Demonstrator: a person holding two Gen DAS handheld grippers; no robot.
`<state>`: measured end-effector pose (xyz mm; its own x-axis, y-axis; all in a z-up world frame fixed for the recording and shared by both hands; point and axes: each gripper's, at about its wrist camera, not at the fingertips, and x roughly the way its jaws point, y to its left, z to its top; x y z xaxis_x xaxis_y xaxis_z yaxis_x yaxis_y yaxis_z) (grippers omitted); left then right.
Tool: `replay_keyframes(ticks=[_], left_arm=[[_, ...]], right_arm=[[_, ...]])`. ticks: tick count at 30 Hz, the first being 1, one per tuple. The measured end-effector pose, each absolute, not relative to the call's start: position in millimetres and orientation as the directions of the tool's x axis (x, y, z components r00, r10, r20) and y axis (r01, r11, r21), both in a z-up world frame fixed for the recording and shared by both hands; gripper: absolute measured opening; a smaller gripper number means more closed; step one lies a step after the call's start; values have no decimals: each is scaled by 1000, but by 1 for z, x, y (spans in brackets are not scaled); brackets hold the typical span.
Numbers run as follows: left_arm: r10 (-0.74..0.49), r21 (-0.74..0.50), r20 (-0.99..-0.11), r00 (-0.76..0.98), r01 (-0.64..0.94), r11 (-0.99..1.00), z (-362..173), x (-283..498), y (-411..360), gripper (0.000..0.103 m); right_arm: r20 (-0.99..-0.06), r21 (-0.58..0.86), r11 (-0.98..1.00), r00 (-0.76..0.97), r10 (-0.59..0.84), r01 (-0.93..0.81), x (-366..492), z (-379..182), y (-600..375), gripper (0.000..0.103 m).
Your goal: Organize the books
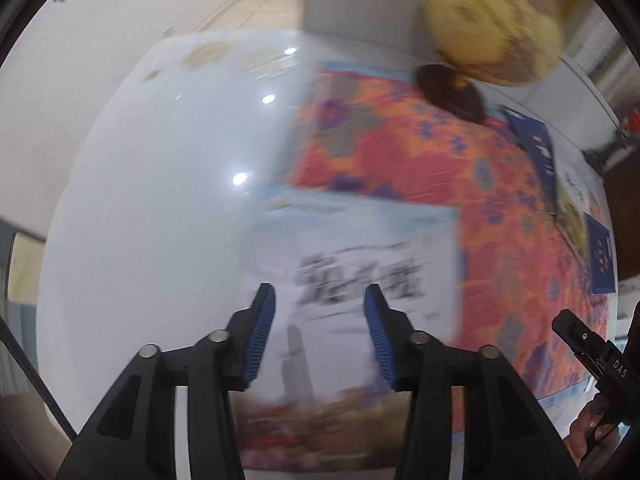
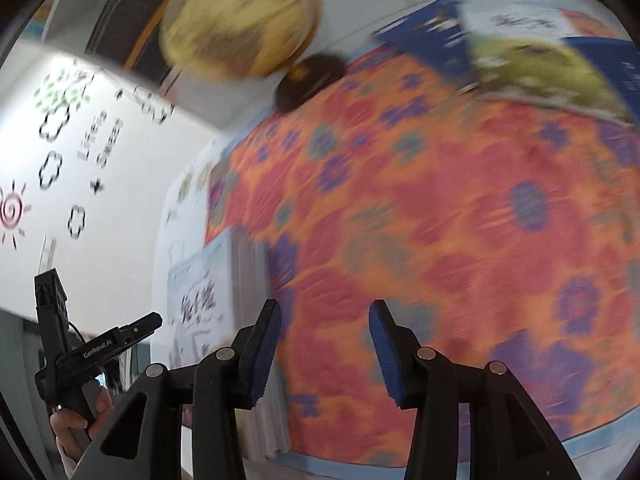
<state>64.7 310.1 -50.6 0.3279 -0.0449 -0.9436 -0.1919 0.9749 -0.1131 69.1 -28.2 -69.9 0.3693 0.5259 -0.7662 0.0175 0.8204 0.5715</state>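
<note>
Both views are smearing with motion blur. A glossy white table (image 1: 152,184) is lying under the left gripper (image 1: 319,300), reflecting ceiling lights, and an orange-red cloth with purple flowers (image 2: 440,220) is covering the part ahead and to the right of it. A white wall with black cloud stickers and a pink sun decal (image 2: 12,208) is standing off to the left of the right gripper (image 2: 325,312); pale floor tiles (image 1: 256,4) are showing beyond the table's far edge.

Left gripper is hanging with blue pads spread, nothing between them, pointing down over a white-covered book (image 1: 360,264) that is lying flat just beneath and ahead of it, at the near-left edge of the cloth. Right gripper is also gaping, empty, hovering over bare cloth; the white book's page edges are sitting just left of its left finger. A hand (image 2: 76,424) is gripping the left tool's handle.

More books are waiting well ahead on the far right: dark blue books (image 1: 538,140) and a green-and-white one (image 2: 532,68), fanned together, titles unreadable. A yellow globe (image 1: 496,28) on a dark round base (image 1: 450,92) is standing at the cloth's far edge, between grippers and wall.
</note>
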Motion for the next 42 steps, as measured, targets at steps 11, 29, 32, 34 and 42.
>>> replay_keyframes(ticks=[11,29,32,34,42], left_arm=[[-221,-163,-902,370,181,970,-37,147,83,68],[-452,-251,-877,161,650,717,-92,275,-189,69],[-377,-150,-906,194,685,713,-107,270,-211,69],[-379,-125,-903,203,720,682,-107,262,-220,71],[-348,-104,-921,176,749,655,-106,228,-225,72]], right_arm=[[-754,552,800,551,358,237,88,-51,-225,51],[-753,604,650,598,275,461,96,-109,-364,51],[-742,620,643,602,294,450,101,-112,-367,51],[-734,631,641,604,311,438,103,-113,-369,51],[-710,664,640,594,378,386,103,-117,-377,54]])
